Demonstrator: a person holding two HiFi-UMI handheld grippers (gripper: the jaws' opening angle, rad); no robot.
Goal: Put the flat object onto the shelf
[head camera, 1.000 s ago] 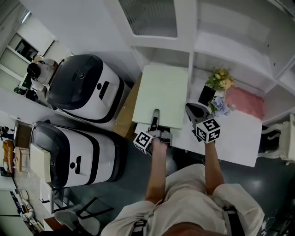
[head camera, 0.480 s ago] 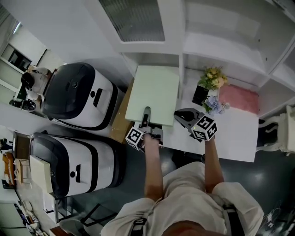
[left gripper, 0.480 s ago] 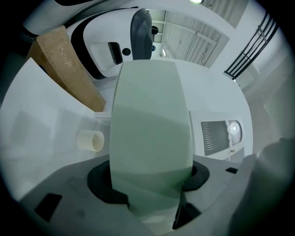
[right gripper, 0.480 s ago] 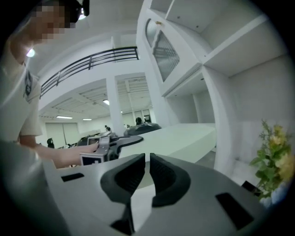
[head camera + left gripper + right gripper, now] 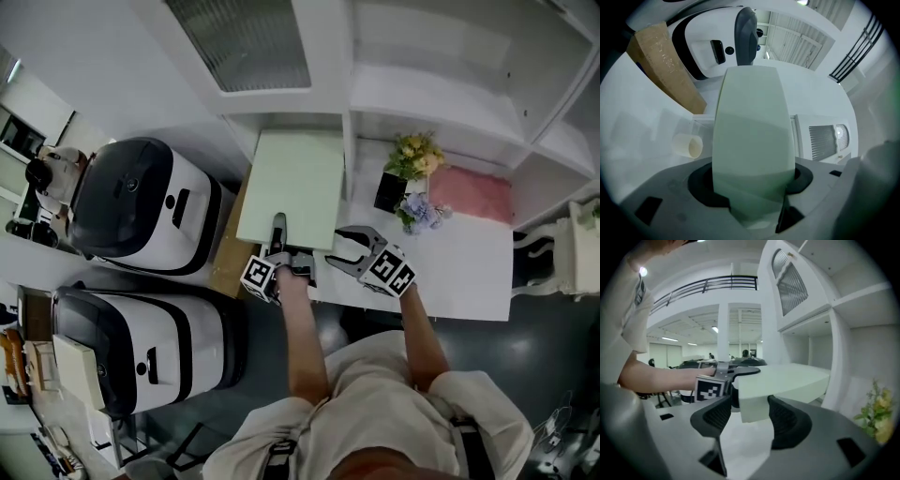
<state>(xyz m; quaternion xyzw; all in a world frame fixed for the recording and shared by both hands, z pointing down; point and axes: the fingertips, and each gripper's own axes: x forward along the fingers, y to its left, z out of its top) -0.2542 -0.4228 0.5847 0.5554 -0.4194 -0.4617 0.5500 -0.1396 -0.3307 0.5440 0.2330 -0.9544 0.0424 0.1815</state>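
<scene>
The flat object is a pale green board [image 5: 291, 187] lying level over the white table's left end, its far edge near the shelf unit's [image 5: 441, 103] upright post. My left gripper [image 5: 279, 228] is shut on its near edge; the board [image 5: 752, 131] fills the left gripper view between the jaws of that gripper [image 5: 752, 187]. My right gripper [image 5: 342, 249] sits just right of the board's near right corner, pointing left at it. Its jaws have just been opening and stand wide; the board's corner [image 5: 787, 378] shows between them in the right gripper view [image 5: 747, 416], untouched by the pads.
A dark pot of yellow and blue flowers [image 5: 412, 155] and a folded pink cloth [image 5: 472, 195] lie on the white table [image 5: 450, 272]. Two large white-and-black machines [image 5: 141, 202] stand on the left, with a brown cardboard sheet [image 5: 230, 253] between them and the table.
Both grippers and the board have shifted left in the head view. The right gripper has turned toward the board's corner and gone from shut to wide open.
</scene>
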